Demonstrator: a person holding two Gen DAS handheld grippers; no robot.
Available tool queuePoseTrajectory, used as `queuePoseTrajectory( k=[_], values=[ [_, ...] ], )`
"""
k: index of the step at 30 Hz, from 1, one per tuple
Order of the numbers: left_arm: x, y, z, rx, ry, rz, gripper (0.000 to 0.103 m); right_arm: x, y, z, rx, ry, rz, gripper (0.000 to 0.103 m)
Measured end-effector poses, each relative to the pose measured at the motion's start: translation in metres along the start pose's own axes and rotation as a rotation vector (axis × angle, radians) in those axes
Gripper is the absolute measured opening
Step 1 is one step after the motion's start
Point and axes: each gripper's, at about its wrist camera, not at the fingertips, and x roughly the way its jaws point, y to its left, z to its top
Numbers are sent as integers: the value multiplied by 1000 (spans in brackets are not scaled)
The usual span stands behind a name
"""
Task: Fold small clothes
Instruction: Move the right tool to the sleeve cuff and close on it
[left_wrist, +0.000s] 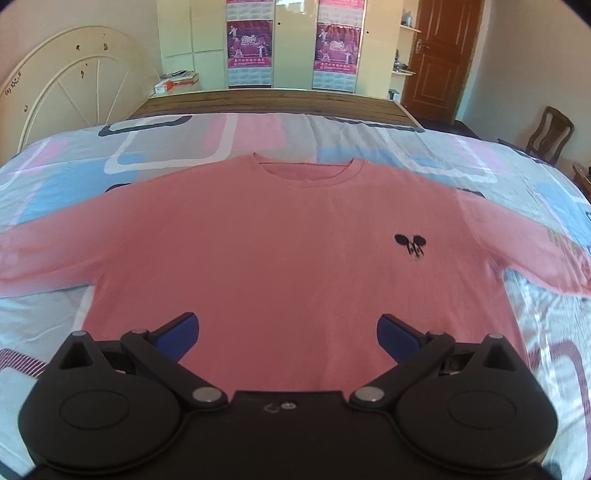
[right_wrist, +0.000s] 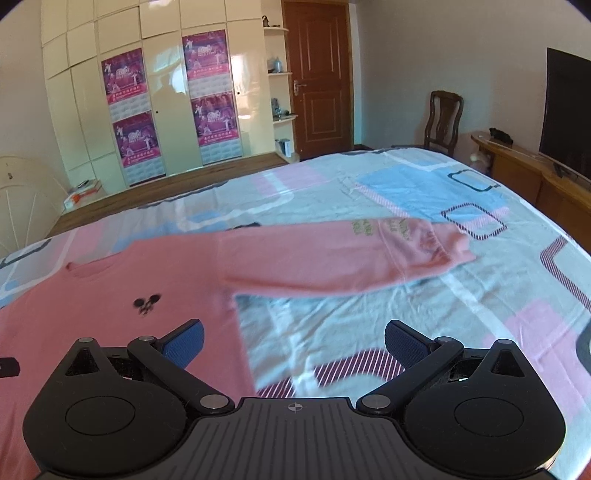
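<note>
1. Your left wrist view loses both sleeve ends of the pink sweater (left_wrist: 280, 258) past the picture's sides.
2. The left gripper (left_wrist: 287, 334) hides its hem near the bed's near edge.
3. On the right wrist view, lettering on the sleeve (right_wrist: 332, 258) is too blurred to read.
4. The posters' (right_wrist: 127, 110) print is too small.

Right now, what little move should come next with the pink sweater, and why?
Probably reach the right tongs forward to the cuff of the right sleeve. The sweater lies flat on the bed with sleeves spread, nothing folded yet, and both the right and left tongs are open and empty.
</note>
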Motion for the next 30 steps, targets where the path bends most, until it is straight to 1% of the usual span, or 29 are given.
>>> queuePoseTrajectory(
  k=[4, 8, 12, 13, 14, 16, 18, 20, 22, 24, 26, 27, 29, 30],
  values=[
    [19, -13, 13, -20, -6, 12, 102, 32, -22, 15, 12, 4, -13, 103],
    [41, -30, 24, -1, 8, 26, 102, 67, -52, 26, 37, 11, -61, 102],
    [62, -45, 30, 15, 28, 17, 102, 97, -90, 37, 76, 27, -124, 102],
    [67, -49, 31, 16, 38, 12, 102, 104, -100, 39, 94, 31, -134, 101],
    [72, -52, 32, 16, 50, 8, 102, 110, -111, 41, 114, 37, -144, 91],
    [80, -57, 34, 20, 59, 11, 102, 125, -131, 46, 152, 61, -170, 81],
    [86, -62, 36, 31, 59, 24, 102, 137, -148, 48, 188, 84, -199, 81],
    [89, -67, 39, 48, 49, 39, 102, 148, -161, 49, 195, 93, -234, 81],
    [92, -69, 41, 61, 45, 47, 102, 158, -171, 50, 200, 110, -248, 81],
    [96, -70, 45, 68, 44, 54, 102, 168, -180, 49, 212, 125, -253, 78],
    [99, -70, 47, 72, 44, 60, 102, 177, -188, 50, 233, 141, -242, 56],
    [100, -70, 48, 72, 44, 63, 102, 182, -192, 49, 256, 155, -228, 51],
    [104, -69, 50, 69, 51, 70, 102, 188, -201, 48, 303, 149, -218, 49],
    [105, -69, 50, 67, 51, 73, 101, 191, -201, 49, 304, 144, -224, 49]
  ],
)
